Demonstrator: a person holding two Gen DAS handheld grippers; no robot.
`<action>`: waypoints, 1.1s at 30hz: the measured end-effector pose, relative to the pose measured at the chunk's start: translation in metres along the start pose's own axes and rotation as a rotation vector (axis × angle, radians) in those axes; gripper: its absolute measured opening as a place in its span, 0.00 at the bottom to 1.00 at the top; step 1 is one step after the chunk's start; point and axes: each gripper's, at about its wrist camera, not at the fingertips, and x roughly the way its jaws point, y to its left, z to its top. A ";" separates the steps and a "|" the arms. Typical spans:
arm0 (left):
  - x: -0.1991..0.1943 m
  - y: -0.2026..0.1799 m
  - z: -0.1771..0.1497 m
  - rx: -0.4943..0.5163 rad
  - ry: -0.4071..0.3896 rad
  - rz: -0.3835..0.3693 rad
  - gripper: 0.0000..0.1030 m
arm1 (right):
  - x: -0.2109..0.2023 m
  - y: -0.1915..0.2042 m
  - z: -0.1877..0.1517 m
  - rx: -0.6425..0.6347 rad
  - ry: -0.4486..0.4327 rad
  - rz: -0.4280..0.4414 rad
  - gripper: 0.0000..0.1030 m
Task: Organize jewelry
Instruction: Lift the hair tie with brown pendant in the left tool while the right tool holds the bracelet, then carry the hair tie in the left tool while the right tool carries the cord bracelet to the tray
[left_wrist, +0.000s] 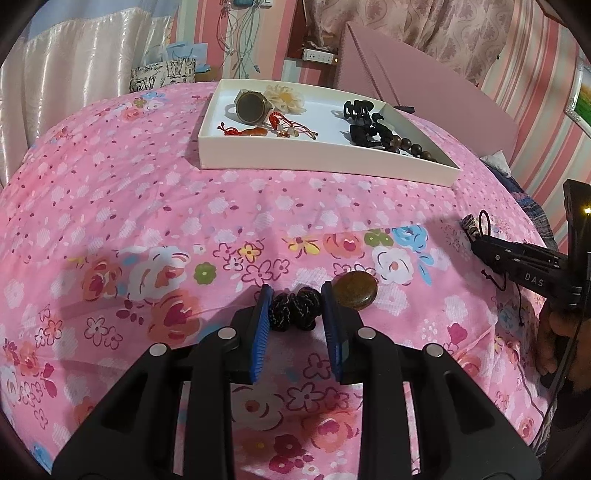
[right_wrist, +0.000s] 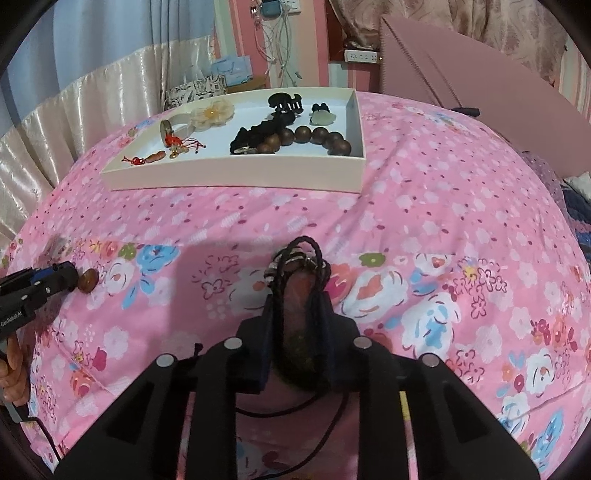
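On the pink floral bedspread (left_wrist: 147, 206) my left gripper (left_wrist: 295, 295) is shut on a dark knotted cord piece (left_wrist: 293, 308), its blue pads pressing both sides. A brown round stone (left_wrist: 355, 290) lies against the right finger's outer side. My right gripper (right_wrist: 297, 295) is shut on an oval reddish-brown pendant (right_wrist: 299, 317), and its black cord (right_wrist: 301, 254) loops out past the fingertips. In the left wrist view the right gripper (left_wrist: 474, 236) sits at the right edge. The white tray (left_wrist: 317, 162) lies farther back.
The tray holds a watch (left_wrist: 253, 107), a cream flower (left_wrist: 286, 96), red cord charms (left_wrist: 258, 131), black hair claws (left_wrist: 356, 108) and wooden beads (left_wrist: 410, 146). A pink board (left_wrist: 424, 81) leans behind it. A hand (left_wrist: 554, 332) grips the right tool.
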 end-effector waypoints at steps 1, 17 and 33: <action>0.000 0.000 0.000 0.000 0.000 0.000 0.25 | 0.000 0.001 0.000 -0.004 -0.001 -0.008 0.23; -0.024 -0.012 0.009 0.044 -0.079 0.056 0.24 | -0.041 0.004 0.001 0.021 -0.156 -0.054 0.18; -0.059 -0.036 0.102 0.099 -0.266 0.114 0.24 | -0.094 0.015 0.075 -0.016 -0.342 0.013 0.18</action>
